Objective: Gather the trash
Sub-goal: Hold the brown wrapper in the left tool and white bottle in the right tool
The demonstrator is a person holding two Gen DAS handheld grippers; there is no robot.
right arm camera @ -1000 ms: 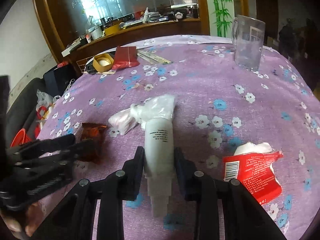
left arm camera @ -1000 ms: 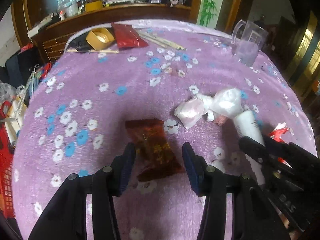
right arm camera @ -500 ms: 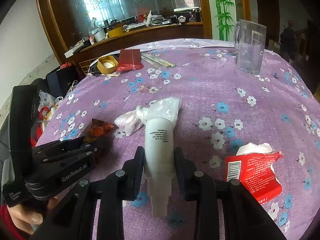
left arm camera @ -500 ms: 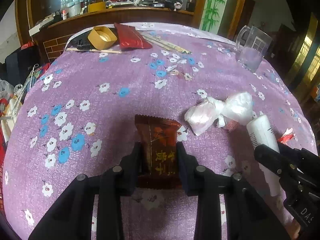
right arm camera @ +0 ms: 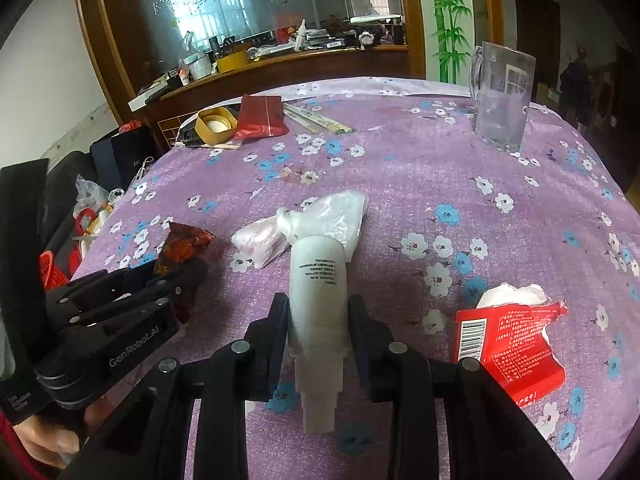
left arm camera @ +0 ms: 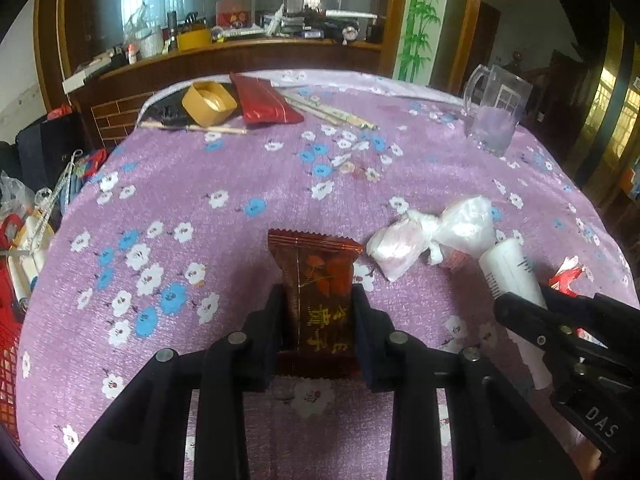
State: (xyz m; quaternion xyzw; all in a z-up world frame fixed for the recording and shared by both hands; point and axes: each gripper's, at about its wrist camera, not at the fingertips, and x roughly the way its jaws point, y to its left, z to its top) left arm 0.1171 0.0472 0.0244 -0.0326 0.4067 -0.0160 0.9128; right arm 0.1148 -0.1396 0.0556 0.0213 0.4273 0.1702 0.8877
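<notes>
The left gripper (left arm camera: 318,320) occupies the lower centre of the left wrist view. Its jaws are closed on the brown snack wrapper (left arm camera: 318,288), which stands between them with its serrated edge pointing toward the top of the frame.

The right gripper (right arm camera: 318,320) occupies the lower centre of the right wrist view. Its jaws clamp the white bottle (right arm camera: 318,280) by its sides, with the narrow neck toward the camera.

Just beyond the bottle's far end, a knotted clear plastic bag (right arm camera: 312,224) lies on the surface (right arm camera: 400,168), which is covered with a purple floral cloth. A torn red packet (right arm camera: 512,344) with white tissue lies at the lower right of the right wrist view, apart from the bottle.

At the upper right of that view stands a glass mug (right arm camera: 502,100). At the upper left lie a roll of tape (right arm camera: 216,124), a red pouch (right arm camera: 262,118) and wrapped chopsticks (right arm camera: 316,118), close together.
</notes>
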